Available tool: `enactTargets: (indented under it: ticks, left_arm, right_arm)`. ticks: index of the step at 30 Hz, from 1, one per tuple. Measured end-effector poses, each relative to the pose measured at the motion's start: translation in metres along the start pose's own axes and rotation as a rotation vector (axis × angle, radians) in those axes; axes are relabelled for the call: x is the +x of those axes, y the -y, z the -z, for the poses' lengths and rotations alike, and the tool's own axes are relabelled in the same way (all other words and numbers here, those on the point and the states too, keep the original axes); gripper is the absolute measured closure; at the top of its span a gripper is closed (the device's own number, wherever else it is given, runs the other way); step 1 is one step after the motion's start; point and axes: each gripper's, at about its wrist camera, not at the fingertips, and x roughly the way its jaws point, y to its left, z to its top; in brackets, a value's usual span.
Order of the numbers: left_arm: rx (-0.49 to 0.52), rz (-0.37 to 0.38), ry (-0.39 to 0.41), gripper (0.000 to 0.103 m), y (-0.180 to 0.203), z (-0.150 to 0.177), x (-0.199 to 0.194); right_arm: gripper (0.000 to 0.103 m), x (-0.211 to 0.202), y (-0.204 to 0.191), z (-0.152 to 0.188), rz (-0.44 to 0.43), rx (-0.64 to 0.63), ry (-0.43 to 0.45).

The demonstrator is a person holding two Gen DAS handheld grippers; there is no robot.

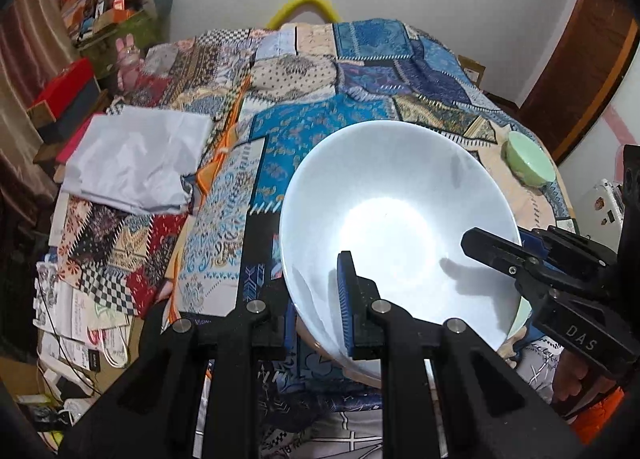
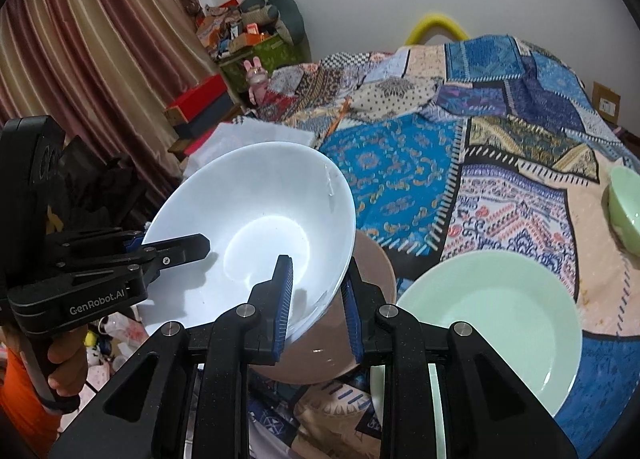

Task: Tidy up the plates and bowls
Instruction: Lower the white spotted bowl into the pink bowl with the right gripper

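Observation:
A large white bowl (image 1: pixel 400 215) is held tilted above the patchwork cloth; it also shows in the right wrist view (image 2: pixel 256 235). My left gripper (image 1: pixel 316 299) is shut on its near rim, one blue pad inside and one outside. My right gripper (image 2: pixel 316 307) straddles the opposite rim with a small gap at the pads, so its grip is unclear. It also shows in the left wrist view (image 1: pixel 516 247). A brown plate (image 2: pixel 360 315) lies under the bowl. A pale green plate (image 2: pixel 488 323) lies to its right. A small green bowl (image 1: pixel 528 159) sits far right, also visible in the right wrist view (image 2: pixel 626 207).
A patchwork cloth (image 1: pixel 304 123) covers the table. A folded grey-white cloth (image 1: pixel 136 159) lies at the left. Boxes and clutter (image 1: pixel 64 99) stand beyond the left edge by the curtain. Papers and cables (image 1: pixel 80 323) lie at the lower left.

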Motion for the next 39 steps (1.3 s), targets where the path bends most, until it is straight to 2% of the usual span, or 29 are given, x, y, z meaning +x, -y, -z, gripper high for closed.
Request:
enactTargets:
  ticks: [20,39]
  left_arm:
    - [-0.024,0.040,-0.135,0.085,-0.009,0.025,0.061]
    - [-0.028,0.040,-0.175,0.086,-0.014,0.028,0.083]
  right_arm:
    - [0.081,0.036,0.017,0.021,0.024,0.035,-0.133]
    - [0.081,0.048,0.021,0.023,0.034,0.041,-0.181]
